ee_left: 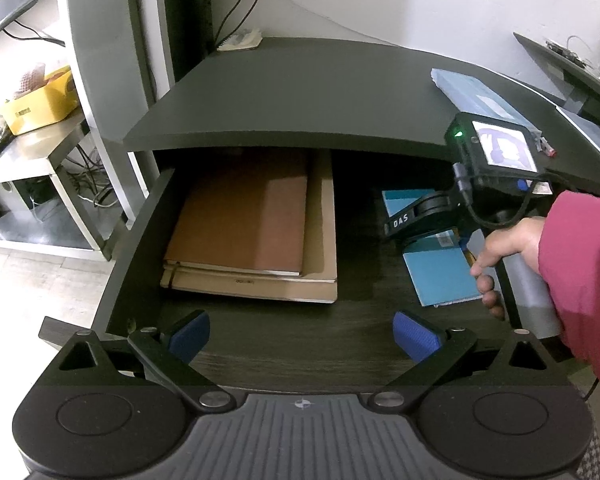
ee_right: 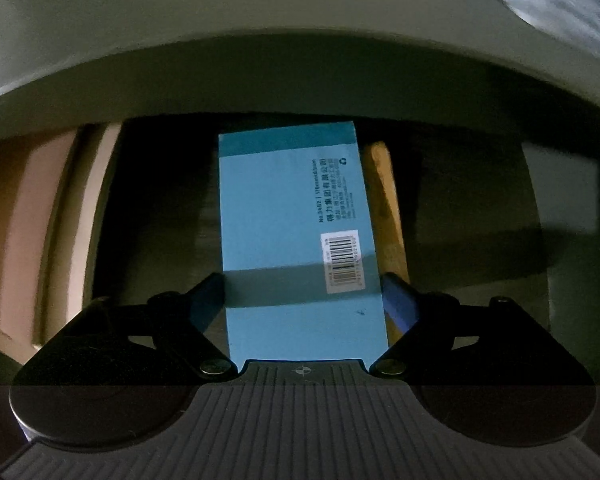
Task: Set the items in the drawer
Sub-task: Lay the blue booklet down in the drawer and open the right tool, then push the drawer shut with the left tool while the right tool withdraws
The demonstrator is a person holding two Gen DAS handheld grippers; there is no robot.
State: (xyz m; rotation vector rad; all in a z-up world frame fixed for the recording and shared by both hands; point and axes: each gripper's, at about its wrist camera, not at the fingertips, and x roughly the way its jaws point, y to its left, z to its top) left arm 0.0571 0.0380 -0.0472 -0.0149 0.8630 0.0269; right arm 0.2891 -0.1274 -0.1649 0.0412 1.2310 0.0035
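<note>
The open dark wooden drawer (ee_left: 148, 216) under the black desk (ee_left: 300, 92) holds two stacked notebooks at ten o'clock from the left tongs (ee_left: 302, 336): one brown leather-covered notebook (ee_left: 240, 216) on top of one tan notebook (ee_left: 320, 240); the left tongs stand wide apart over the drawer's front at six o'clock, gripping nothing; at two o'clock the right tongs (ee_right: 304, 304) reach into the drawer, held by one hand (ee_left: 500, 252) in a red sleeve (ee_left: 584, 280); between their two blue pads lies one flat light-blue booklet with a barcode label (ee_right: 292, 208), the pads at its two long edges, but whether they press it or merely flank it I cannot tell; one yellowish wooden stick (ee_right: 384, 200) lies just beside the booklet at three o'clock; a second light-blue booklet (ee_left: 480, 96) lies on the desk at one o'clock.
</note>
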